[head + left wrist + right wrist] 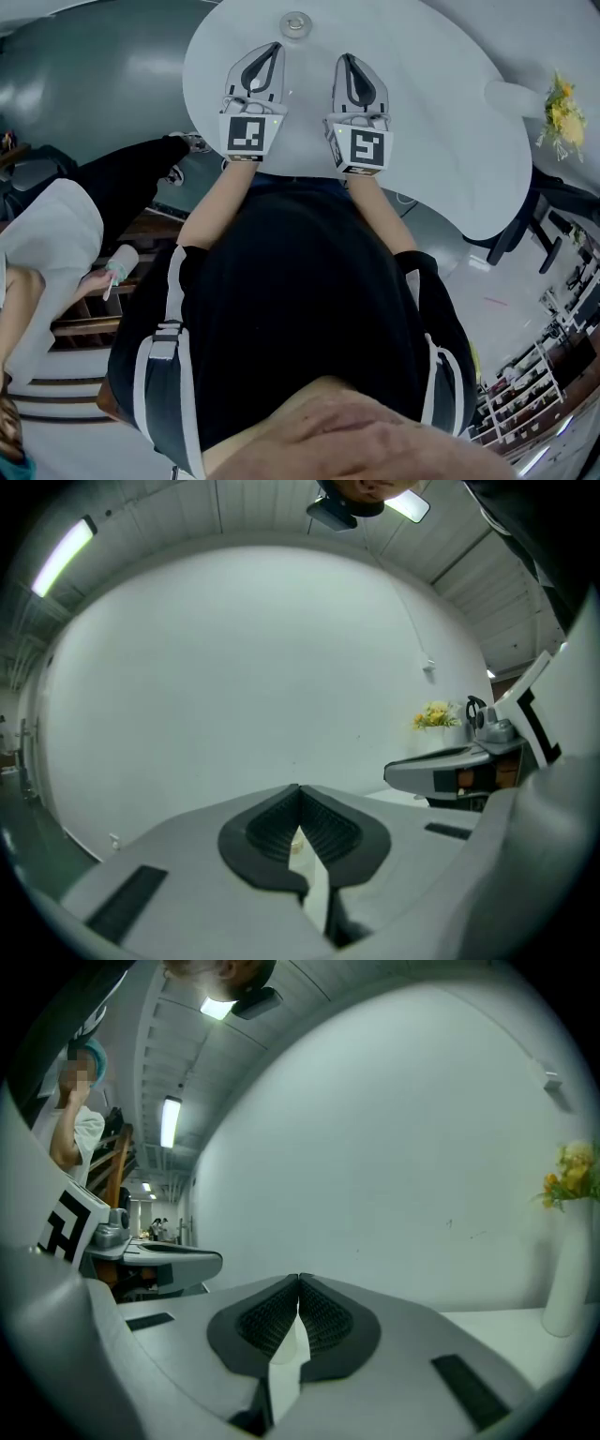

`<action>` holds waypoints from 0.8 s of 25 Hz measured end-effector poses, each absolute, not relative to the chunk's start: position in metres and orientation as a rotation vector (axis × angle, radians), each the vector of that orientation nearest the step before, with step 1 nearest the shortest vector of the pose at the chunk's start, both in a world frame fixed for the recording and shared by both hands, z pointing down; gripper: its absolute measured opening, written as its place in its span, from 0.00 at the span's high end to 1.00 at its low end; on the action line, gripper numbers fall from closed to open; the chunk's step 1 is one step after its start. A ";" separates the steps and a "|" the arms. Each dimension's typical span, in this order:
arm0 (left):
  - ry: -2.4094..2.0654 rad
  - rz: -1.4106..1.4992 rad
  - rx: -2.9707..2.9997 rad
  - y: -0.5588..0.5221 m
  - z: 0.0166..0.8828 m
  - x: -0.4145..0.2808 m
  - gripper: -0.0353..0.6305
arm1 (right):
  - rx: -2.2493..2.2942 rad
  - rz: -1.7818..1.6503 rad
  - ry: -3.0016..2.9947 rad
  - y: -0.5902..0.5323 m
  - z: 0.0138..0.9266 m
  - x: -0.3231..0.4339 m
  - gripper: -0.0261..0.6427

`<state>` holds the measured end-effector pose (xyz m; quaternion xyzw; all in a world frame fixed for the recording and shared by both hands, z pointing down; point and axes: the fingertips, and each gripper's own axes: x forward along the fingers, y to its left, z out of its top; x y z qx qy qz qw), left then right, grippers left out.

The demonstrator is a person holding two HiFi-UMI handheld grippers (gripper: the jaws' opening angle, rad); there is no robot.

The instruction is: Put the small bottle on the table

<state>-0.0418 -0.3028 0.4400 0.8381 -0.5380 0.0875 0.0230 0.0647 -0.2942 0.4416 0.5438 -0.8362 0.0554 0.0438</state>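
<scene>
The small bottle [294, 23] is seen from above as a small round shape resting on the white surface [441, 112], near its far edge. It lies just beyond the tips of both tools and is touched by neither. The left tool [274, 46] is pressed together at the tips with nothing held, and so is the right tool [346, 58] beside it. A white vase of yellow flowers [561, 105] is set well apart at the surface's right end.
</scene>
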 end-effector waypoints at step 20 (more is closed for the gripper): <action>-1.704 0.233 2.630 -0.231 0.366 -0.035 0.94 | 1.723 -0.014 -2.578 -0.236 0.362 0.077 0.93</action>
